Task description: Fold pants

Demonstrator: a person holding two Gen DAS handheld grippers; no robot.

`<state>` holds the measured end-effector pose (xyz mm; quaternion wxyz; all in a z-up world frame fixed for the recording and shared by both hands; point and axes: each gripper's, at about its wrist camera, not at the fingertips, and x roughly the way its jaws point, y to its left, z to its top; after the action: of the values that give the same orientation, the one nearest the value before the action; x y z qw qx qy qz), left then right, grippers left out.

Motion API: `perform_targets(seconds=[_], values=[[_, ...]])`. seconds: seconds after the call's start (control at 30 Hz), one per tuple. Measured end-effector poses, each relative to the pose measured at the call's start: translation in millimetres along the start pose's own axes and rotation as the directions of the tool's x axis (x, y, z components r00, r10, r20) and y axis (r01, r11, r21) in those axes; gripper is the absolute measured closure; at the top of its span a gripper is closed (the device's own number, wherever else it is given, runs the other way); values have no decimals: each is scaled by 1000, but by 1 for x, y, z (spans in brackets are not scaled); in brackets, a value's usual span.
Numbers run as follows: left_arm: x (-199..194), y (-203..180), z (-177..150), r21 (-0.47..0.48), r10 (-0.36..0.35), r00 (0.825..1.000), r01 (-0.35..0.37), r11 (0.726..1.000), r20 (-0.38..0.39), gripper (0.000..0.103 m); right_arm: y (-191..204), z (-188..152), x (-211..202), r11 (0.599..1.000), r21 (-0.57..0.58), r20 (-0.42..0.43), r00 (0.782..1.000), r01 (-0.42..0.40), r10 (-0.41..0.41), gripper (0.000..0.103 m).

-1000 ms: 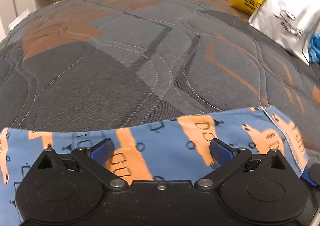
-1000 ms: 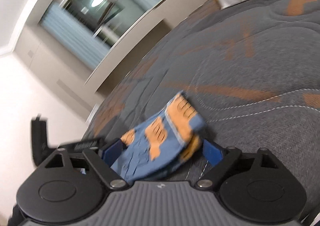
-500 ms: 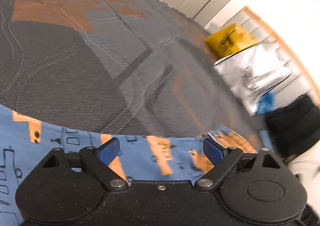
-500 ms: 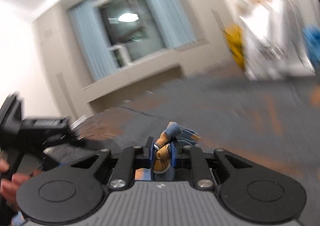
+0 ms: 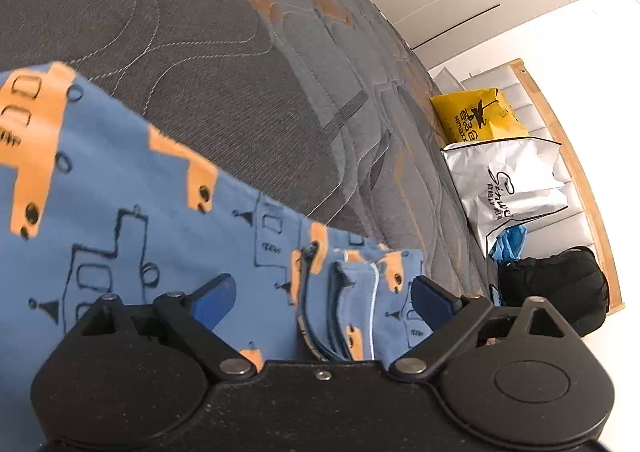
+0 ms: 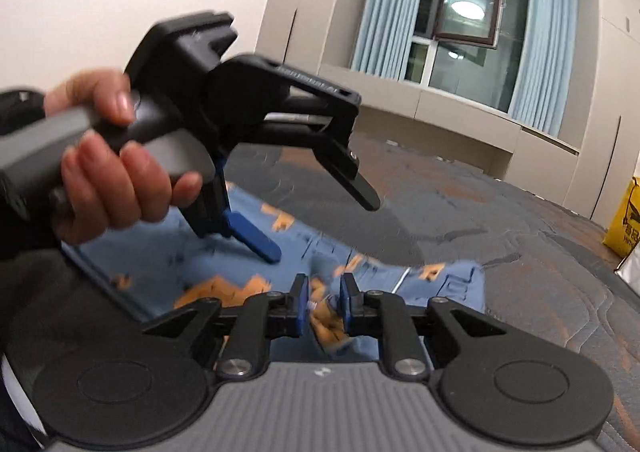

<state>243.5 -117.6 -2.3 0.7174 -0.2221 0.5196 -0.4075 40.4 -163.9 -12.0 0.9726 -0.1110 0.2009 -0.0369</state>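
Observation:
Blue pants with an orange print point(image 5: 132, 188) lie on the grey quilted bed point(image 5: 224, 64). My left gripper point(image 5: 324, 292) is open, its blue pads wide apart just above the pants, near a bunched folded end of cloth point(image 5: 360, 280). In the right wrist view the left gripper point(image 6: 324, 224) shows, held in a hand above the pants point(image 6: 192, 252). My right gripper point(image 6: 323, 304) is nearly shut, its pads pinching a fold of the pants point(image 6: 324, 316).
A yellow bag point(image 5: 476, 120), a white plastic bag point(image 5: 516, 184), a blue item point(image 5: 510, 244) and a black bag point(image 5: 556, 288) lie at the bed's far right by the wooden headboard point(image 5: 576, 172). Cabinets and a curtained window point(image 6: 464, 20) stand beyond the bed.
My right gripper closed on the end of the pants and carried it over onto the rest. My left gripper stayed open and turned toward the headboard side.

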Motion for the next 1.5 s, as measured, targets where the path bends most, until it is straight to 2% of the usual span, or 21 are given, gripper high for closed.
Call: perform_targets(seconds=[0.03, 0.1, 0.13, 0.23, 0.33, 0.4, 0.5, 0.57, 0.7, 0.77, 0.87, 0.93, 1.07, 1.27, 1.37, 1.5], values=[[-1, -1, -2, 16, 1, 1000, -1, 1000, 4, 10, 4, 2, 3, 1000, -13, -6, 1000, 7, -7, 76], [-2, -6, -6, 51, 6, 1000, -7, 999, 4, 9, 13, 0, 3, 996, -67, -8, 999, 50, -51, 49], [-2, -8, -8, 59, 7, 1000, -7, 998, 2, 9, 14, -6, 0, 993, -96, -7, 998, 65, -66, 46], [-1, -9, -12, 61, 9, 1000, -9, 998, -6, 9, 26, -13, 5, 977, -188, -24, 994, 102, -109, 47], [-2, -9, -14, 70, 28, 1000, -27, 997, -8, 10, 31, -12, 15, 980, -179, -40, 994, 92, -101, 59], [-3, -12, -15, 78, 39, 999, -38, 996, -9, 10, 27, -9, 22, 986, -147, -65, 994, 81, -91, 85], [-1, -15, -16, 82, 35, 999, -33, 996, -25, 10, 12, -10, 25, 992, -113, -63, 996, 53, -61, 88], [4, -17, -17, 80, 25, 999, -22, 997, -47, 10, 10, -15, 8, 998, -58, -18, 999, 33, -34, 89], [9, -17, -20, 68, 17, 998, -13, 998, -64, 11, 11, -11, -9, 999, -48, 35, 999, 21, -20, 89], [11, -19, -22, 61, 28, 998, -25, 998, -58, 18, 10, -11, -11, 999, -36, 43, 999, 9, -8, 89], [15, -19, -24, 29, 20, 997, -18, 999, -71, 43, 9, -11, -16, 1000, -28, 48, 999, 9, -7, 89], [19, -18, -26, 0, 15, 996, -15, 1000, -83, 66, 7, -11, -18, 1000, -24, 43, 999, 7, -6, 89], [19, -18, -27, -10, 25, 998, -25, 1000, -62, 91, 6, -11, -18, 1000, -29, 33, 999, 11, -10, 89], [-9, -23, -23, 36, 35, 999, -34, 999, -11, 95, 15, -1, -22, 999, -53, 51, 999, 5, -2, 89], [-39, -24, -22, 87, 85, 996, -88, 992, 35, 95, 26, 11, -23, 997, -69, 81, 996, -25, 31, 89], [-79, -15, -21, 129, 162, 982, -174, 976, 99, 95, 50, 25, -18, 991, -97, 103, 989, -97, 106, 89]])
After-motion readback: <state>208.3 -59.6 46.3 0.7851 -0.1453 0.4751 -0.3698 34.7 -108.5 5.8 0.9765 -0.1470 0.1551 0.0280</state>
